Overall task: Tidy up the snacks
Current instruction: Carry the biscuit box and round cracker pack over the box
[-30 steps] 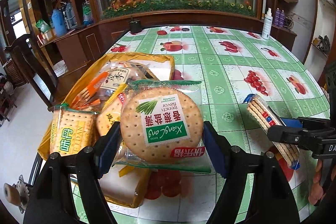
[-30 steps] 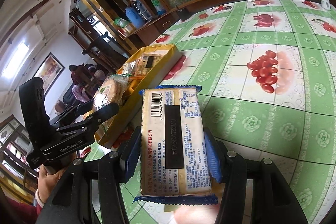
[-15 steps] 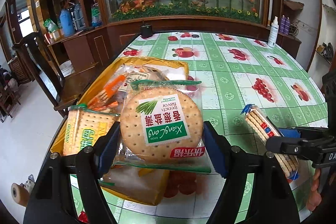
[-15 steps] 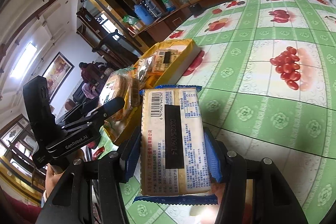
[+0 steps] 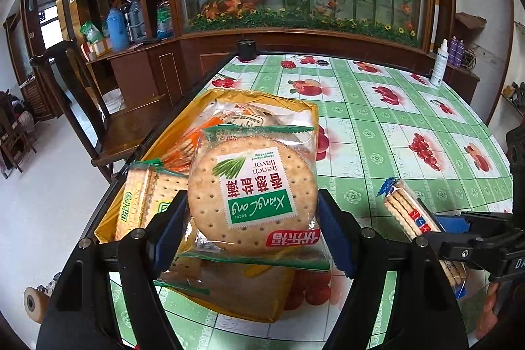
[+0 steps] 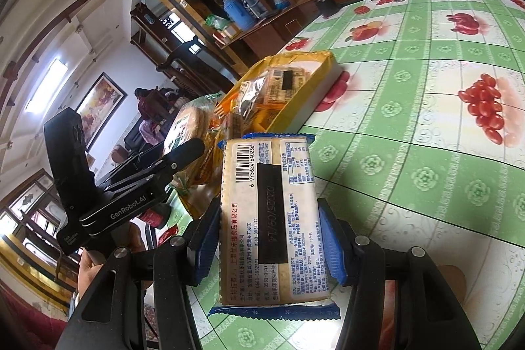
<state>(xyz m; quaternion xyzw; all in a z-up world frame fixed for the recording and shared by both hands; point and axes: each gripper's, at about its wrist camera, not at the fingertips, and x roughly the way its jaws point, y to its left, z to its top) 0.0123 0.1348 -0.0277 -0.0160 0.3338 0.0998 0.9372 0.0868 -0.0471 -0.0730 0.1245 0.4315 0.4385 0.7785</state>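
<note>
My left gripper (image 5: 252,220) is shut on a round cracker pack (image 5: 251,195) with a green label, held above the near end of a yellow box (image 5: 256,97). The box holds a square cracker pack (image 5: 144,202) and other wrapped snacks. My right gripper (image 6: 269,243) is shut on a rectangular cracker pack (image 6: 269,218) with blue ends, barcode side up, over the green tablecloth (image 6: 426,153) just right of the yellow box (image 6: 305,61). In the right wrist view the left gripper (image 6: 183,153) and its round pack (image 6: 187,127) show at the left.
The table's left edge runs close beside the box, with a wooden chair (image 5: 82,107) beyond it. A small black object (image 5: 246,50) and a white spray bottle (image 5: 439,68) stand at the far side. People sit in the background (image 6: 147,100).
Both grippers have shifted left toward the yellow box, each keeping its pack. The box now sits nearer the middle of both views.
</note>
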